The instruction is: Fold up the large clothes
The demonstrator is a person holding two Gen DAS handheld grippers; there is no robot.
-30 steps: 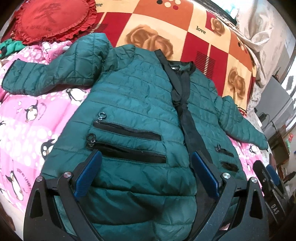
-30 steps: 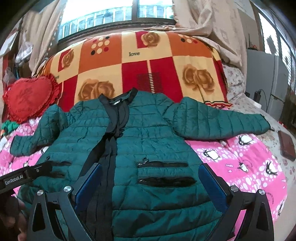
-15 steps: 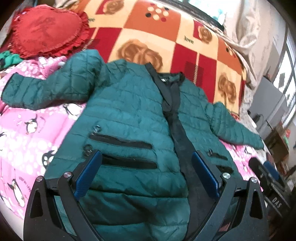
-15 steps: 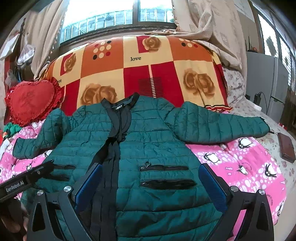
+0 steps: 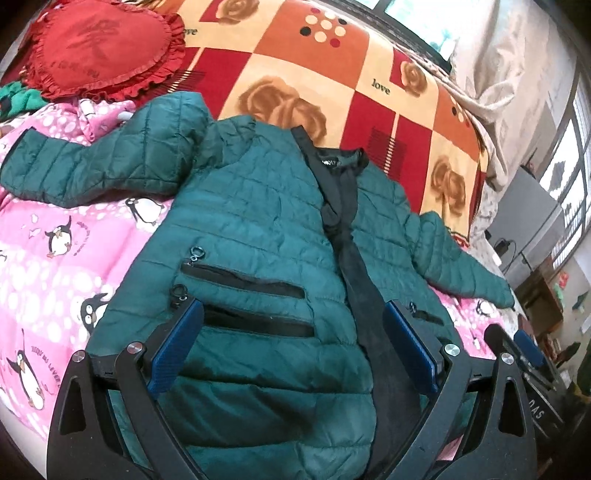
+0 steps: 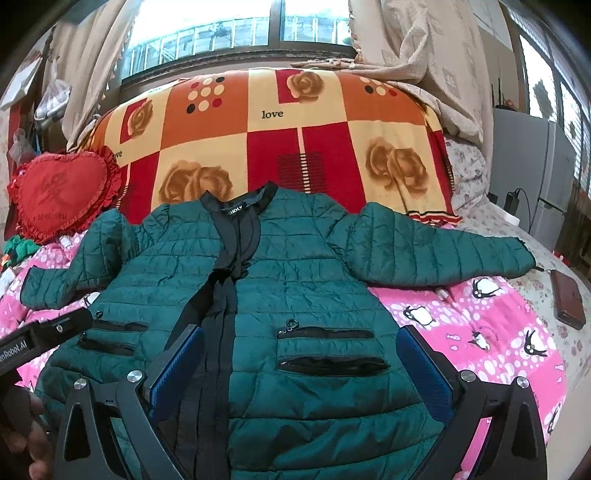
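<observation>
left wrist view: left gripper [image 5: 291,343] is spread wide, blue pads [image 5: 175,345] apart, nothing between them, hovering over the lower hem of the green quilted jacket [image 5: 251,229]. the jacket lies flat, front up, on a pink penguin blanket [image 5: 55,236], filling the frame centre. its black placket [image 5: 354,266] runs from the collar at 12 o'clock down to 5 o'clock. two black zip pockets [image 5: 243,280] sit just above the left pad. one sleeve [image 5: 92,162] stretches out to 10 o'clock, the other to 3 o'clock. a red heart cushion [image 5: 99,48] sits at 11 o'clock, beside the sleeve end. an orange-red rose blanket [image 5: 332,74] covers the far side at 12 o'clock. part of the second gripper shows at 4 o'clock, state not readable from here.

right wrist view: right gripper [image 6: 299,363] is also wide, pads [image 6: 424,365] apart and empty, over the jacket [image 6: 314,266] hem. the jacket is centred, collar at 12 o'clock, placket [image 6: 221,317] just left of centre. the right-side sleeve [image 6: 436,251] extends to 3 o'clock across the penguin blanket [image 6: 498,332]. the heart cushion [image 6: 59,195] is at 9 o'clock. the rose blanket [image 6: 273,136] is at 12 o'clock, with a window [image 6: 240,26] above it. a dark brown flat item [image 6: 569,299] lies at 3 o'clock near the bed edge, well apart from the jacket. the left tool's black body [image 6: 40,339] is at 8 o'clock.
</observation>
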